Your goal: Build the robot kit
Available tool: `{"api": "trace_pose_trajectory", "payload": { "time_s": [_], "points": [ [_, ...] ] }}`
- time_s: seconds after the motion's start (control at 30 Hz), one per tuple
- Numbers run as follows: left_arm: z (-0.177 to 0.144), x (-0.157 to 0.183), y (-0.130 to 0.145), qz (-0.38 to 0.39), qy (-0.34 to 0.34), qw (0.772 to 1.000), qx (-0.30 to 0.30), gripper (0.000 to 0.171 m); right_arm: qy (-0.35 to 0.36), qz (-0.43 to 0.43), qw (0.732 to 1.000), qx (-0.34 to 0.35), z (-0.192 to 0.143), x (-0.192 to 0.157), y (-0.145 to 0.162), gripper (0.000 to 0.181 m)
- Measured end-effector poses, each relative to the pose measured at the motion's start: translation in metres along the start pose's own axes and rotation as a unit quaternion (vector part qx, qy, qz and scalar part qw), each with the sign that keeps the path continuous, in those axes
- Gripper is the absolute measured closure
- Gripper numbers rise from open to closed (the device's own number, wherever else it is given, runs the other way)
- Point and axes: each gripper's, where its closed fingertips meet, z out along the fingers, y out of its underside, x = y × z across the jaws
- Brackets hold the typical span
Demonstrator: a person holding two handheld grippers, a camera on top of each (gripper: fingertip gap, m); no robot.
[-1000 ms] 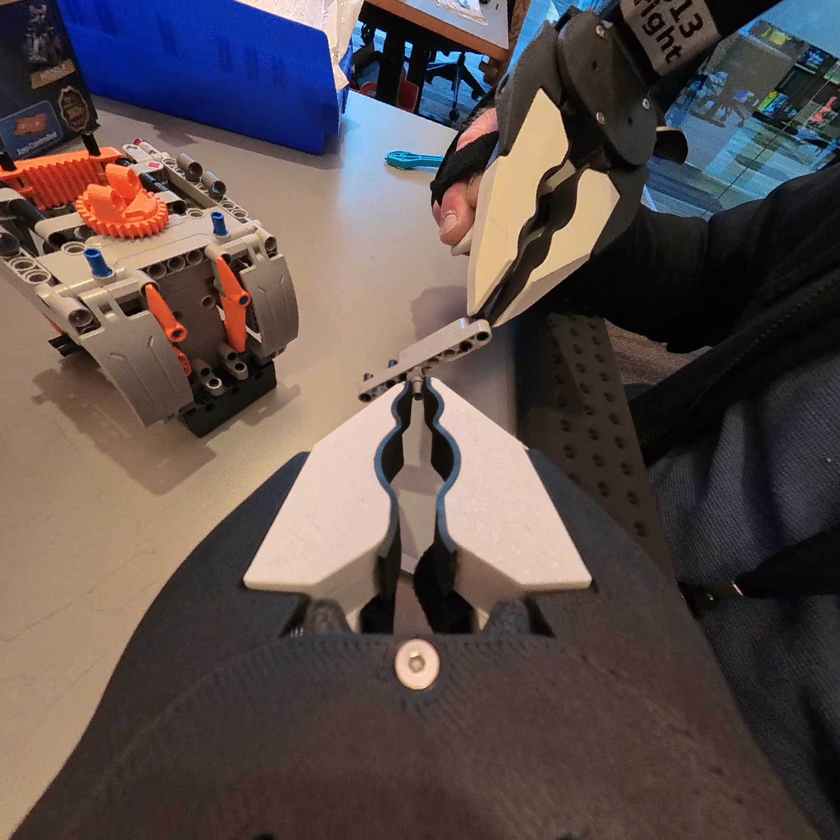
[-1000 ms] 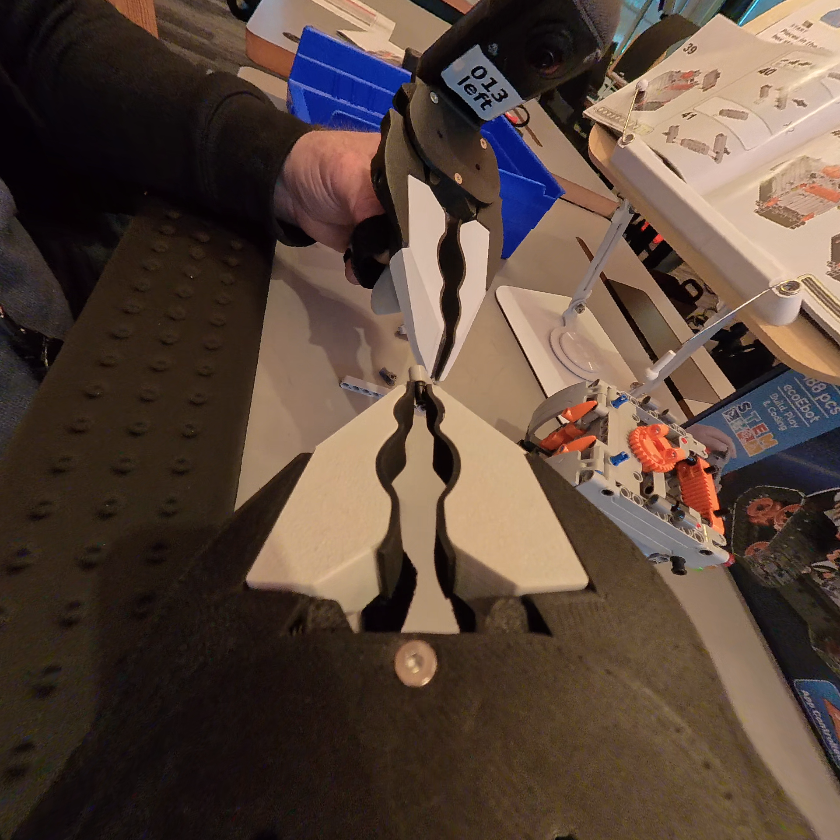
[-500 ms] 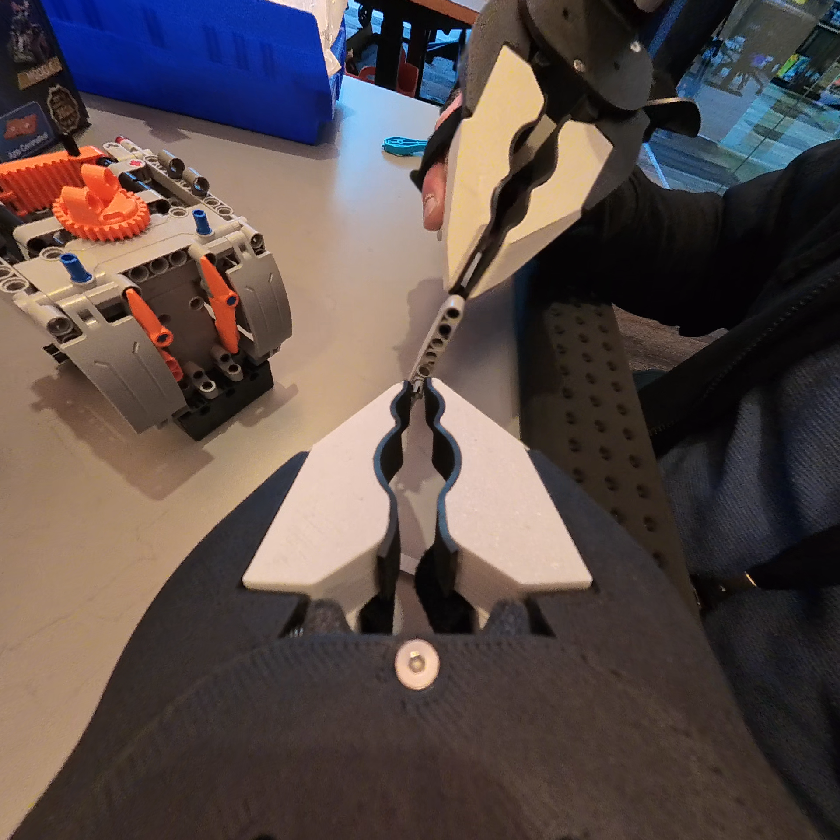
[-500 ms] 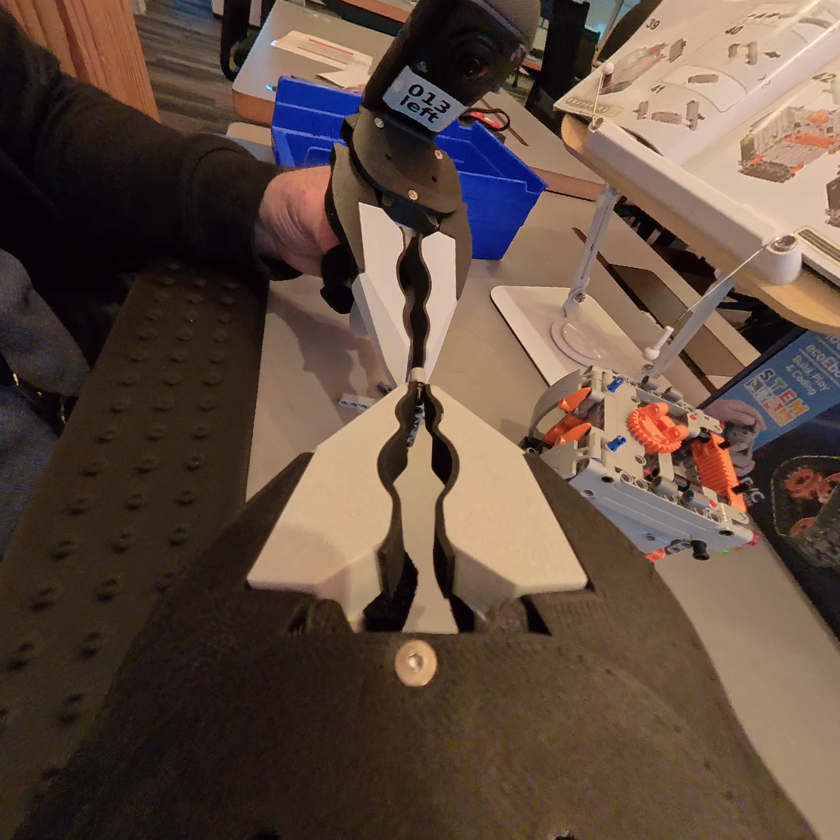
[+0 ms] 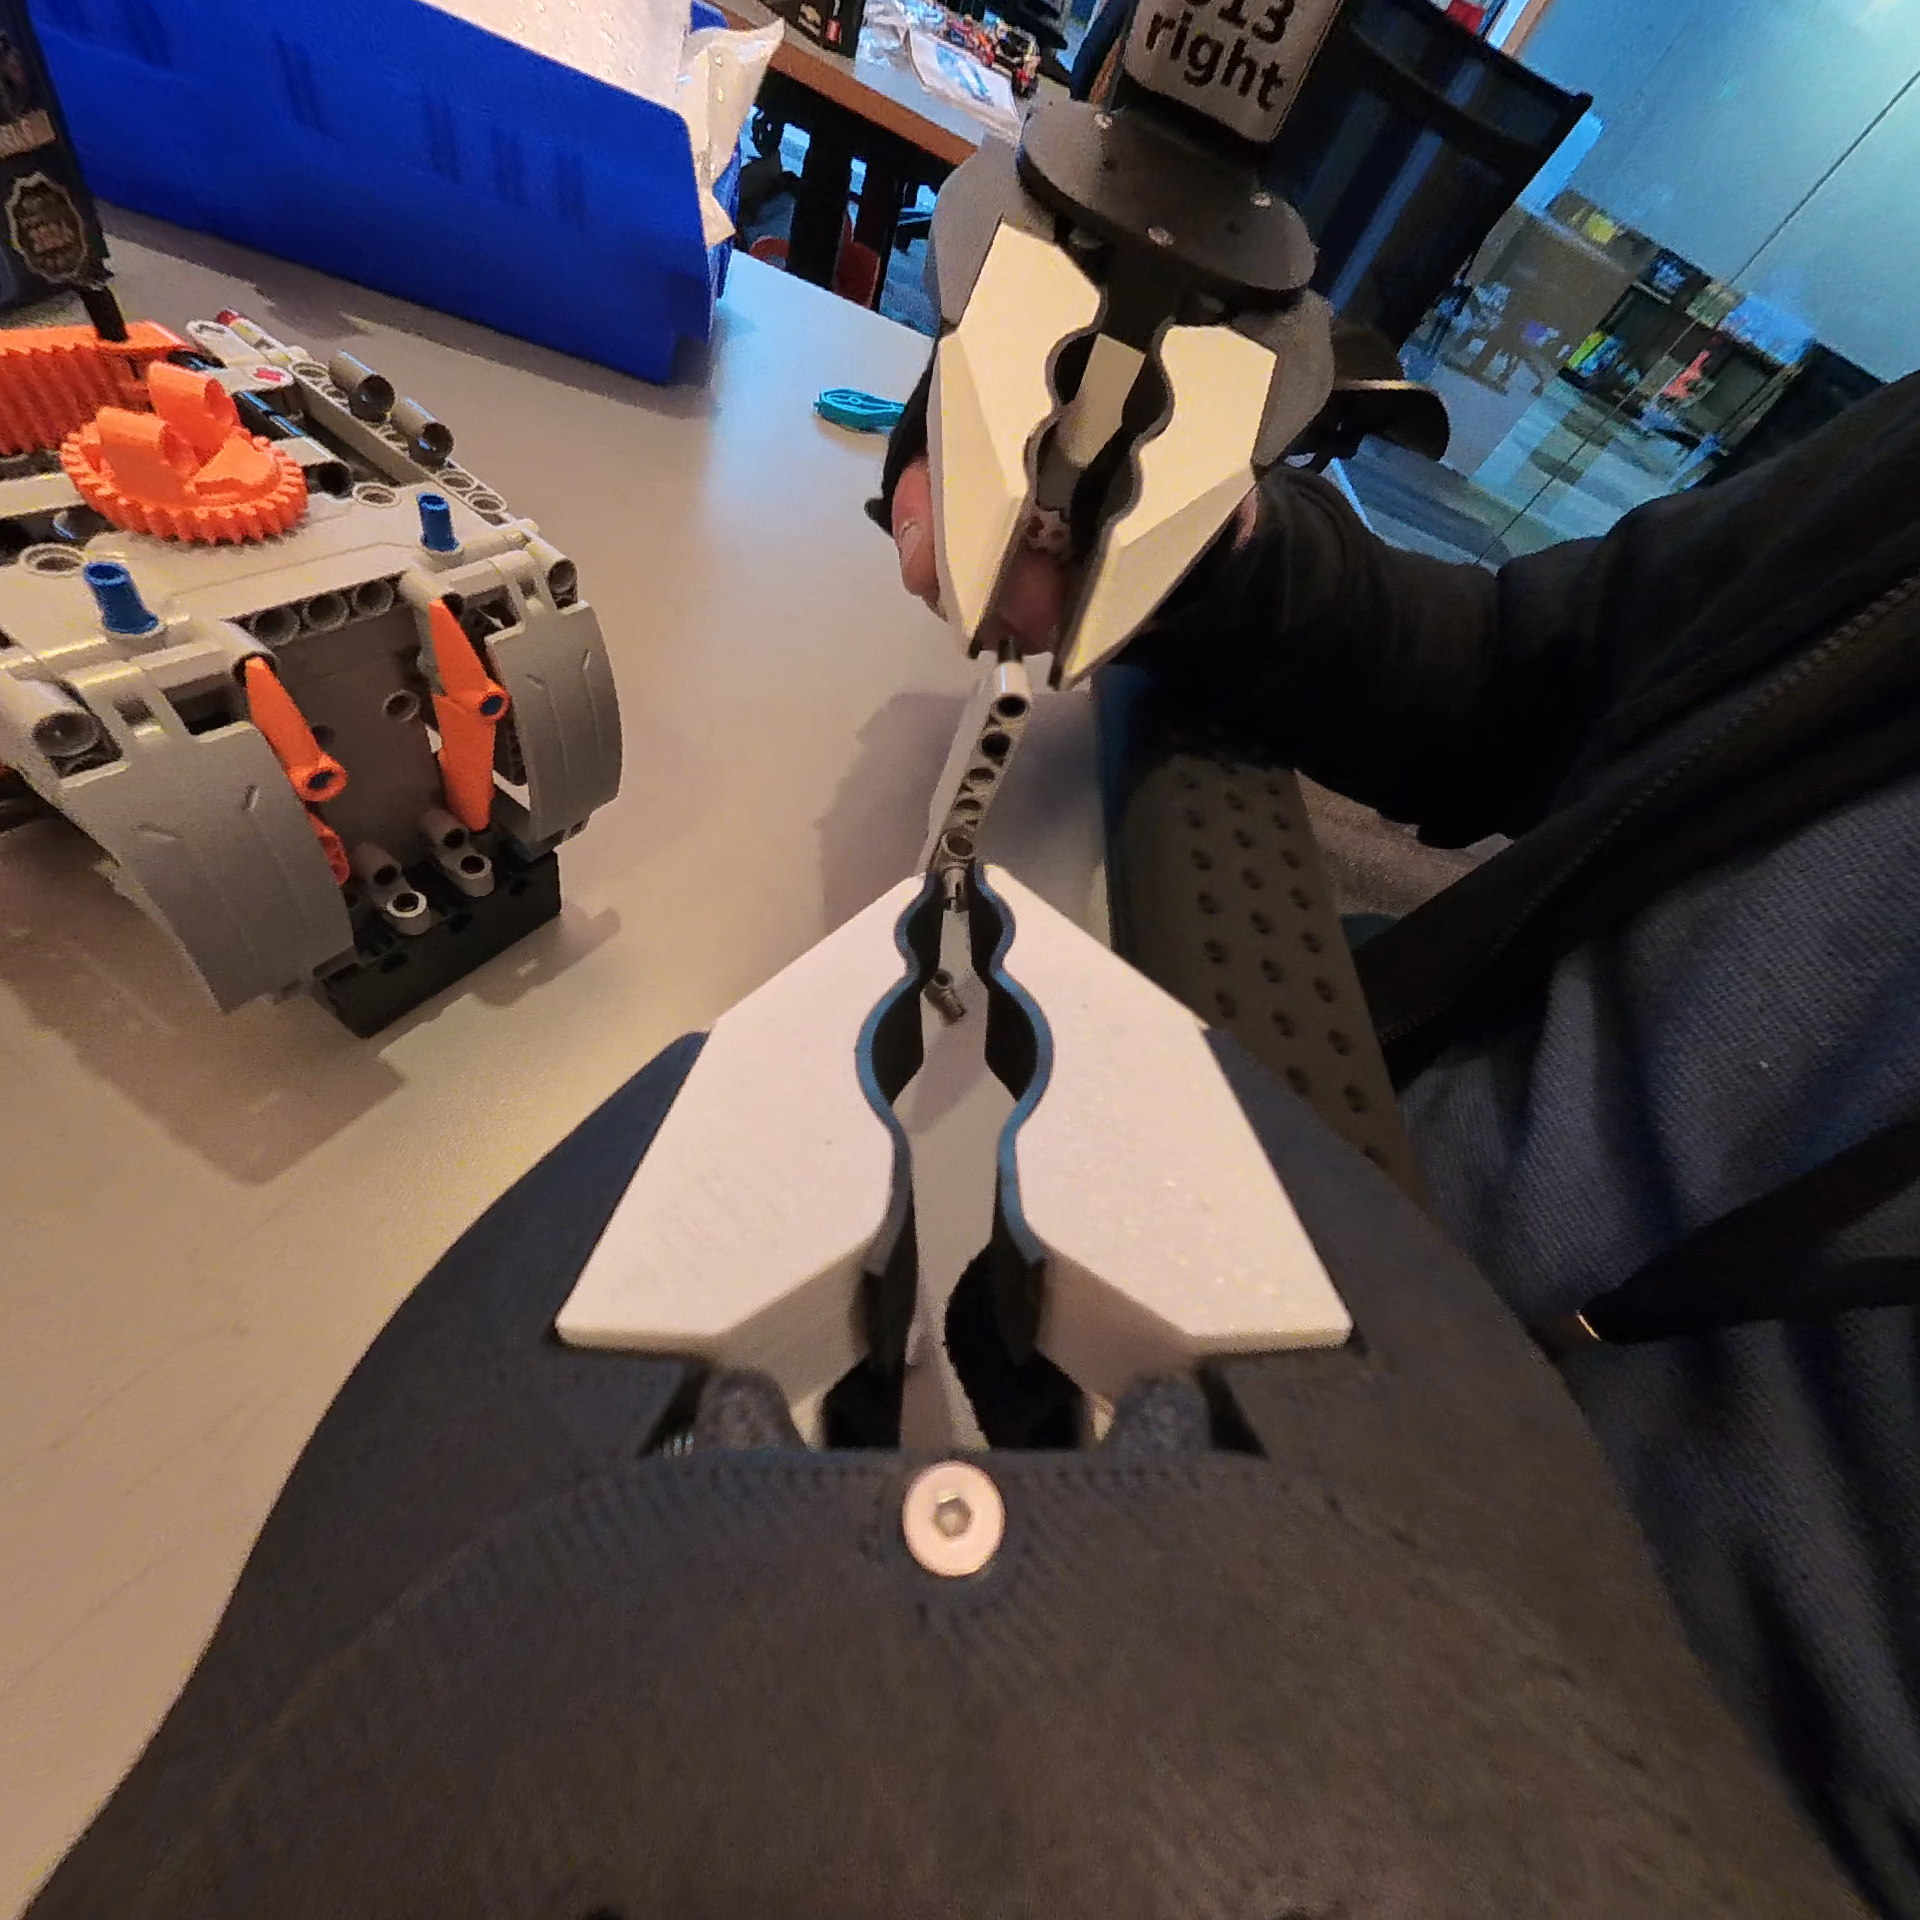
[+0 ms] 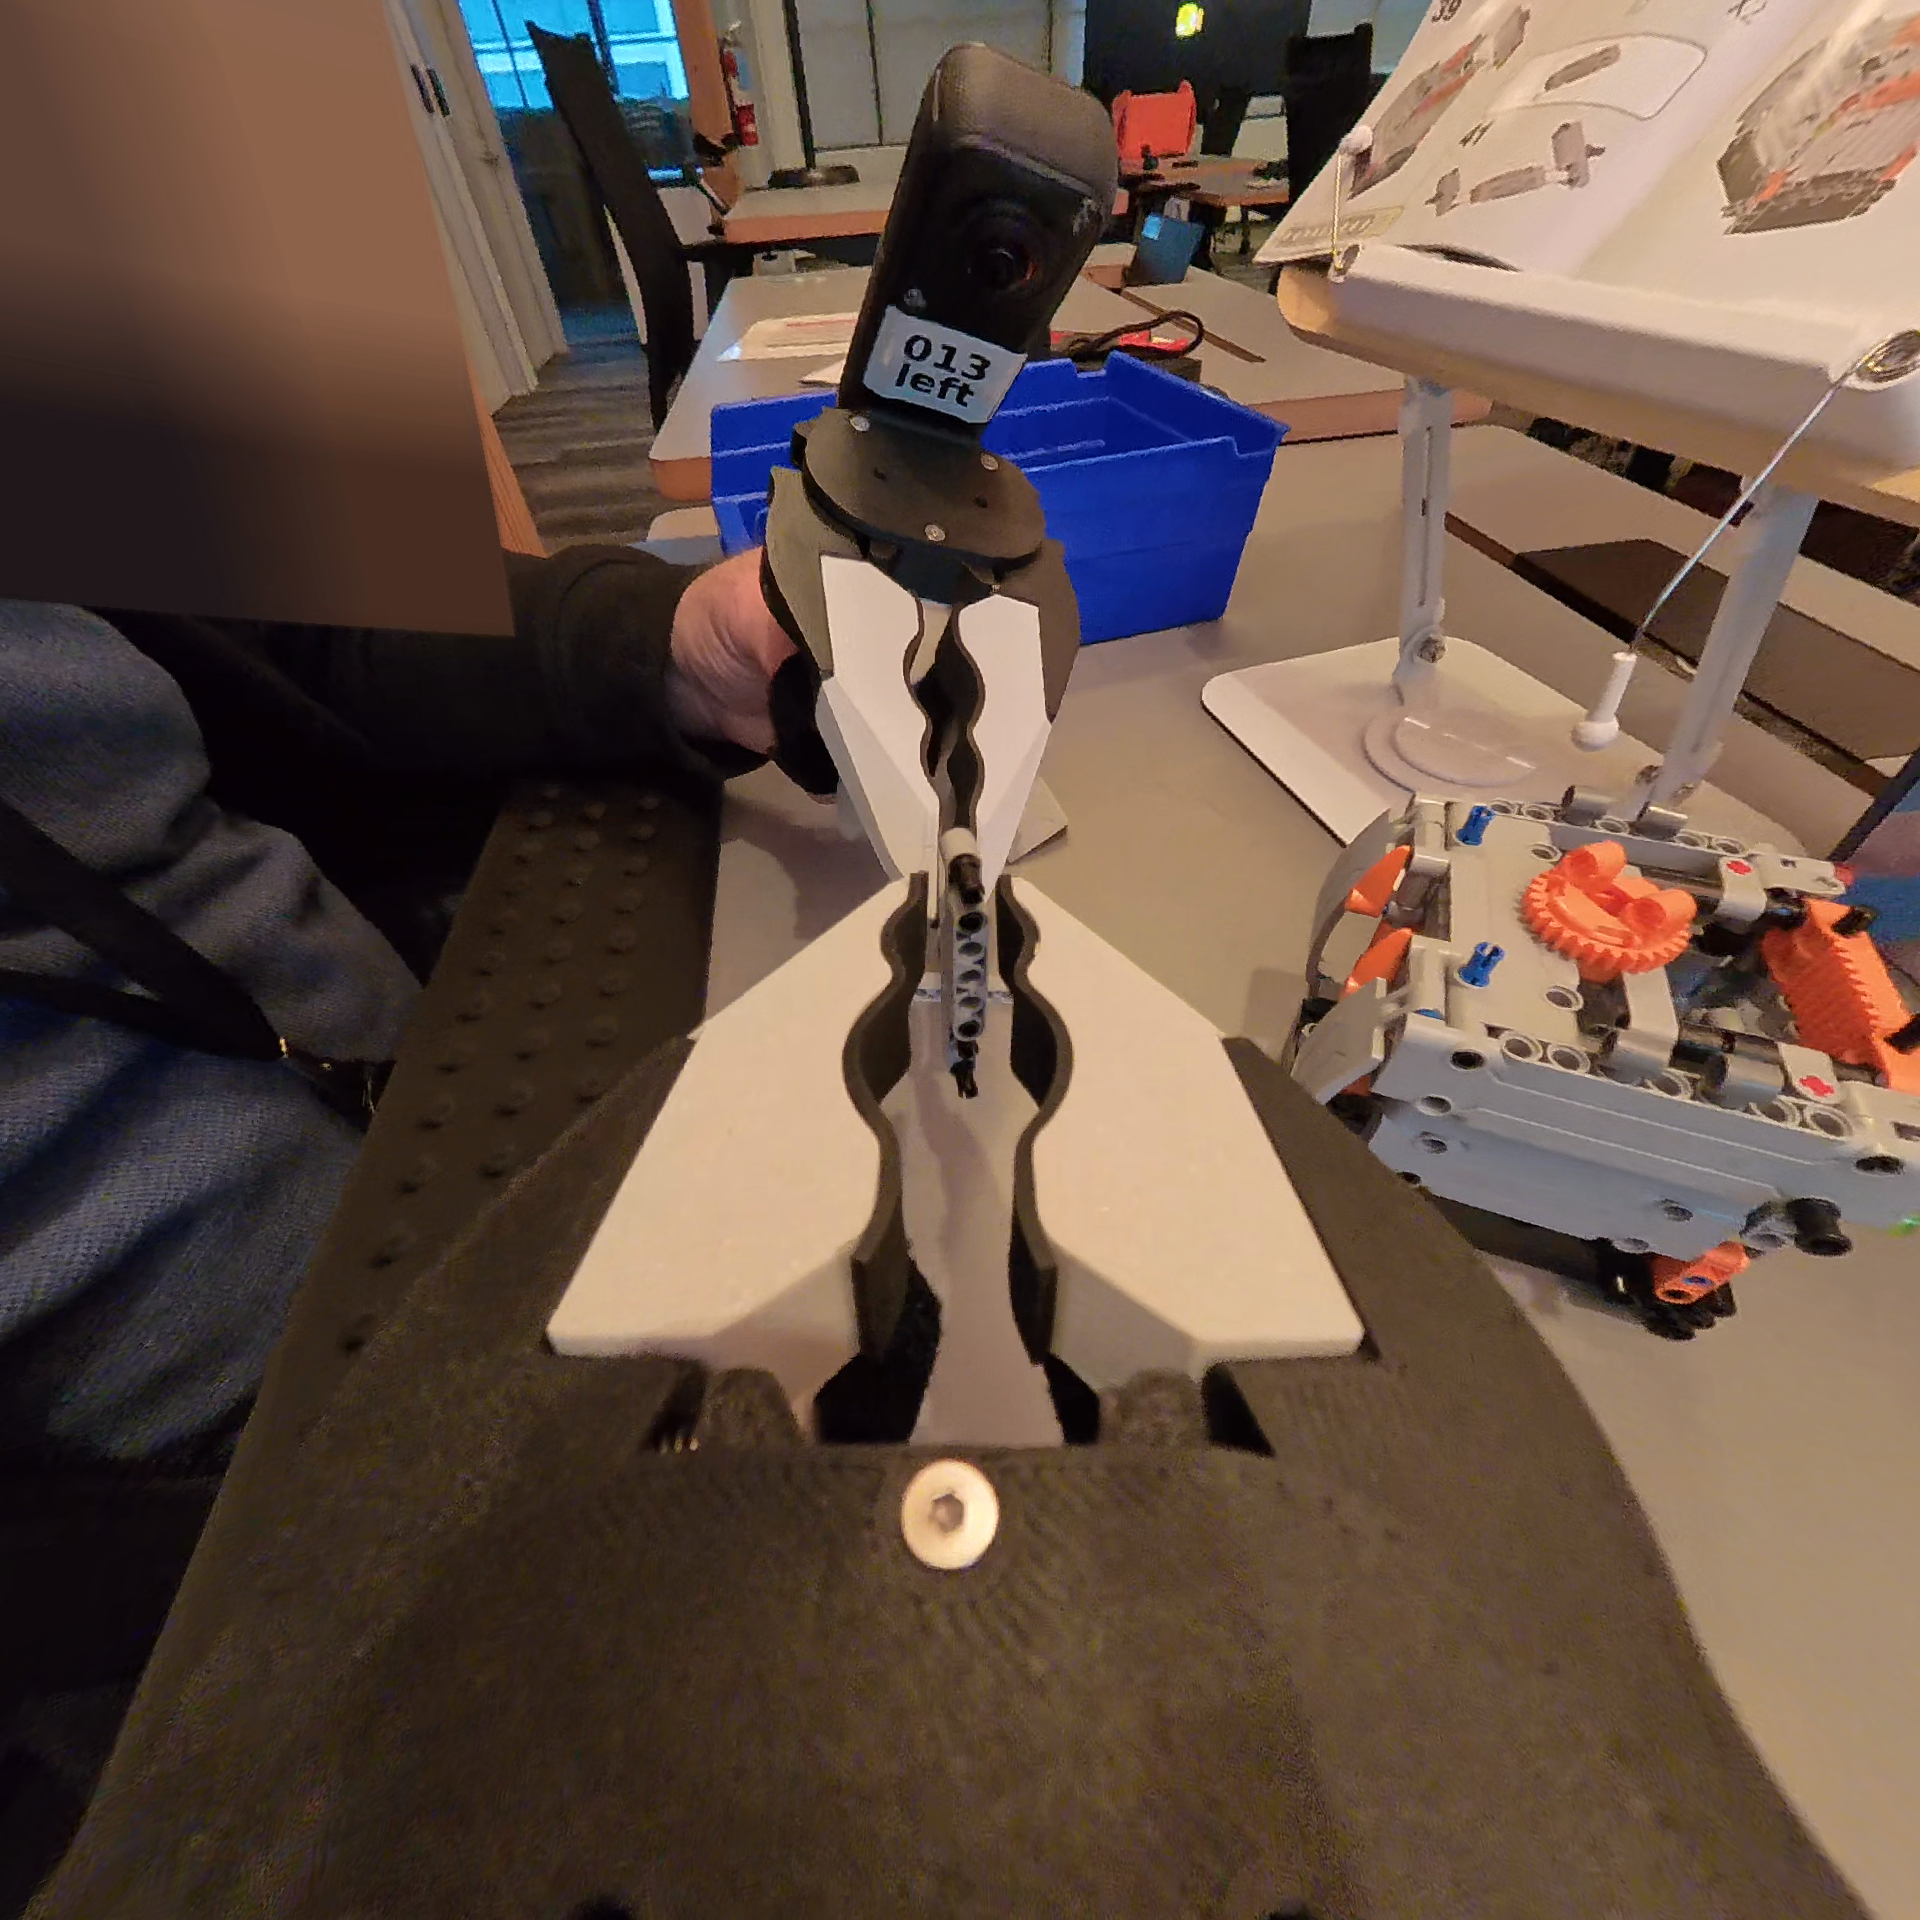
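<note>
My left gripper (image 5: 951, 883) is shut on a small pin at the near end of a grey holed beam (image 5: 987, 758) and holds it above the grey table (image 5: 727, 582). The beam runs up to my right gripper (image 5: 1018, 660), whose fingers stand slightly apart around the beam's far pin. In the right wrist view the beam (image 6: 966, 977) lies in the gap of my right gripper (image 6: 958, 883), and neither finger visibly touches it. The left gripper (image 6: 956, 847) pinches the beam's top end there.
A grey model vehicle with an orange gear (image 5: 260, 675) stands on the table left of the grippers, also in the right wrist view (image 6: 1610, 1039). A blue bin (image 6: 1143, 488), a booklet on a white stand (image 6: 1403, 717), a black studded mat (image 5: 1247, 914) and a loose pin (image 5: 945, 992) are nearby. Only a small space, under 4 cm, lies between the two pairs of fingers.
The beam swung from crosswise to pointing away from my left gripper. My right gripper turned to face the left one and its fingers opened. The left gripper kept its hold.
</note>
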Motion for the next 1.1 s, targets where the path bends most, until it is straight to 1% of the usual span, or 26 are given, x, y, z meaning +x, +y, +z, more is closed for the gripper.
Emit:
{"api": "trace_pose_trajectory", "payload": {
  "time_s": [0.1, 0.2, 0.3, 0.37, 0.47, 0.6, 0.63, 0.67, 0.7, 0.73, 0.8, 0.87, 1.03, 1.1],
  "points": [
    [0.001, 0.002, 0.001, 0.001, 0.004, 1.000, -0.003, 0.170, 0.006, -0.014, 1.000, -0.005, 0.001, 0.000, 0.001, 0.178],
    [0.003, 0.003, 0.003, 0.001, 0.007, 1.000, -0.010, 0.169, 0.003, -0.006, 1.000, -0.011, 0.002, 0.001, 0.002, 0.179],
    [0.003, 0.003, 0.001, 0.004, 0.002, 1.000, -0.003, 0.168, -0.008, 0.011, 1.000, -0.004, 0.000, 0.000, 0.000, 0.180],
    [0.002, 0.000, -0.001, 0.016, -0.015, 1.000, -0.003, 0.159, -0.016, 0.024, 1.000, -0.002, 0.000, 0.000, -0.001, 0.180],
    [0.001, 0.000, -0.006, 0.037, -0.031, 0.999, 0.003, 0.150, -0.020, 0.029, 0.999, -0.009, 0.000, -0.001, 0.001, 0.180],
    [0.002, 0.012, -0.012, 0.069, -0.023, 0.997, 0.009, 0.144, -0.030, 0.019, 0.999, -0.031, 0.006, -0.007, 0.007, 0.180],
    [0.005, 0.013, -0.011, 0.078, -0.030, 0.997, 0.001, 0.147, -0.033, 0.017, 0.999, -0.033, 0.007, -0.008, 0.007, 0.180],
    [0.008, 0.014, -0.009, 0.085, -0.034, 0.996, -0.007, 0.154, -0.037, 0.017, 0.999, -0.035, 0.009, -0.010, 0.007, 0.180],
    [0.009, 0.016, -0.009, 0.093, -0.037, 0.995, -0.008, 0.161, -0.042, 0.016, 0.998, -0.039, 0.011, -0.012, 0.008, 0.180],
    [0.010, 0.016, -0.009, 0.098, -0.039, 0.994, -0.007, 0.165, -0.044, 0.014, 0.998, -0.040, 0.012, -0.013, 0.009, 0.180],
    [0.009, 0.017, -0.008, 0.099, -0.037, 0.994, -0.010, 0.166, -0.046, 0.013, 0.998, -0.040, 0.013, -0.015, 0.008, 0.180],
    [0.007, 0.019, -0.011, 0.103, -0.034, 0.994, 0.001, 0.167, -0.049, 0.019, 0.998, -0.028, 0.013, -0.016, 0.004, 0.179],
    [0.006, 0.022, -0.009, 0.133, -0.046, 0.990, -0.012, 0.167, -0.059, 0.017, 0.998, -0.030, 0.014, -0.021, 0.004, 0.180],
    [0.006, 0.026, -0.009, 0.143, -0.049, 0.988, -0.015, 0.167, -0.060, 0.002, 0.997, -0.038, 0.012, -0.024, 0.004, 0.180]
  ]
}}
